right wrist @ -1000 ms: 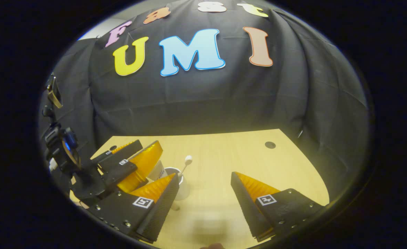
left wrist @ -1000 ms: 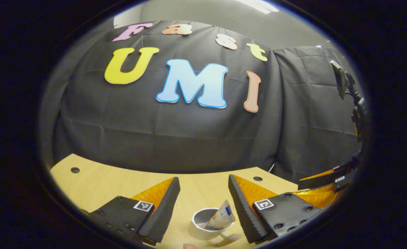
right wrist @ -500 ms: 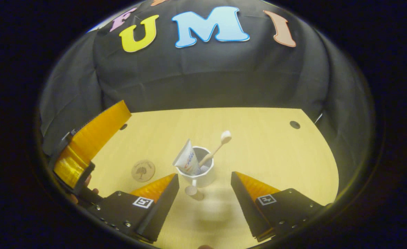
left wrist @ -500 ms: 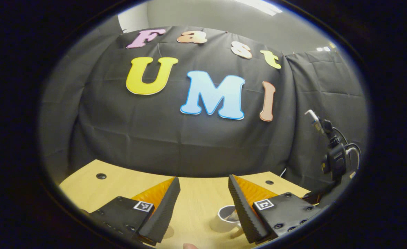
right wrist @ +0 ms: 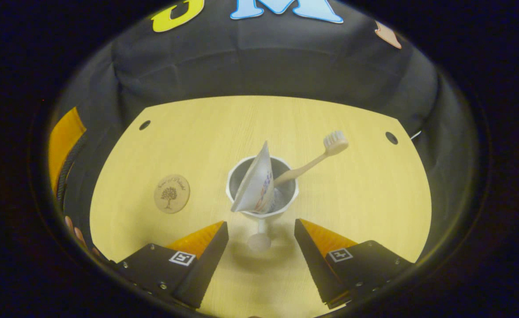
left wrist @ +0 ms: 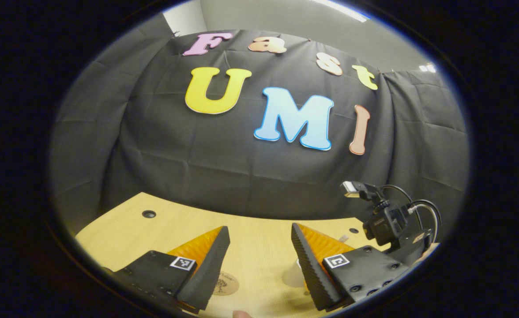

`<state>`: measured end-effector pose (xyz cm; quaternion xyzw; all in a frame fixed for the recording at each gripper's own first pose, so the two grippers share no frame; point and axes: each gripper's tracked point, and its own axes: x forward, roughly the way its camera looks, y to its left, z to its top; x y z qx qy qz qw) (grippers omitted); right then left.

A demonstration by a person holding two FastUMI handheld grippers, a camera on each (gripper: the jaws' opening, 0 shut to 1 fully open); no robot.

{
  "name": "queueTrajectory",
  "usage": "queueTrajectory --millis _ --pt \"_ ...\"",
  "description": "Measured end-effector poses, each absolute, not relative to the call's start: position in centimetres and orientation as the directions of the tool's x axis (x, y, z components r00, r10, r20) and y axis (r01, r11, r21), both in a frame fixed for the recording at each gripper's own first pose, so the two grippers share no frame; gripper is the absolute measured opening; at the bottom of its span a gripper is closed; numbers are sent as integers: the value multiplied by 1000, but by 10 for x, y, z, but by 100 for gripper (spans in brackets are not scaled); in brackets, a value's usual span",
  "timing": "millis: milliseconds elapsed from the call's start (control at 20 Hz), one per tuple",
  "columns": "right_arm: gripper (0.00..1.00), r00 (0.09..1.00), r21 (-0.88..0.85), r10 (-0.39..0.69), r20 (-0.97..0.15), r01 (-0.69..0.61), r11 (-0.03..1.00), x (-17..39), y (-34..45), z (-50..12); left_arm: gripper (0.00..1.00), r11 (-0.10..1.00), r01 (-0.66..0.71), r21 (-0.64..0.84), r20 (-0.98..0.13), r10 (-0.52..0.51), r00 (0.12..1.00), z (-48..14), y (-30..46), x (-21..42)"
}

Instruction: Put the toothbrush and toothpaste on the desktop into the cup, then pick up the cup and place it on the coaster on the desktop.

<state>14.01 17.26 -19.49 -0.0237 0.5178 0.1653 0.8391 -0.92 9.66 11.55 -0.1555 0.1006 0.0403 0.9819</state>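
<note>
Left gripper view: the left gripper (left wrist: 259,247) is open and holds nothing. It sits low over the desk (left wrist: 122,229). The round coaster (left wrist: 225,282) lies on the wood just under its left finger. A bit of the white cup (left wrist: 294,277) peeks out beside its right finger. The right gripper (left wrist: 411,251) shows at the far right with its camera and cables. I think this one should just keep out of the way (the cup is the other one's job). Half a second ago the cup showed more and the coaster was tucked out of sight, so this gripper has swung to the left.

Right gripper view: the right gripper (right wrist: 261,240) is open too, with nothing between its fingers. The cup (right wrist: 242,174) stands on the desk right in front, its handle (right wrist: 260,236) poking toward the gap between the fingers. The toothpaste (right wrist: 254,183) and toothbrush (right wrist: 312,161) are both inside, leaning on the rim. The coaster (right wrist: 171,193) lies to the left, well apart from the cup. To do it well, I think it should slide in, pinch the handle firmly, and lift slowly so nothing tips out. Compared with half a second ago, the cup looks bigger and closer, so this gripper has come down toward it
</note>
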Motion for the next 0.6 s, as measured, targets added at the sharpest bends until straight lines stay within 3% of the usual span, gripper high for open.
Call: queueTrajectory --millis 150,450,600 --pt "92 331 112 210 -920 -291 950 144 177 -219 90 946 -128 -298 -226 61 972 105 107 -21" --pt "92 264 114 186 -947 -264 958 153 184 -239 90 941 -136 -309 -256 55 965 93 109 -25" --pt "77 252 110 179 -951 -263 959 158 182 -241 90 939 -141 -315 -266 55 962 90 109 -26"
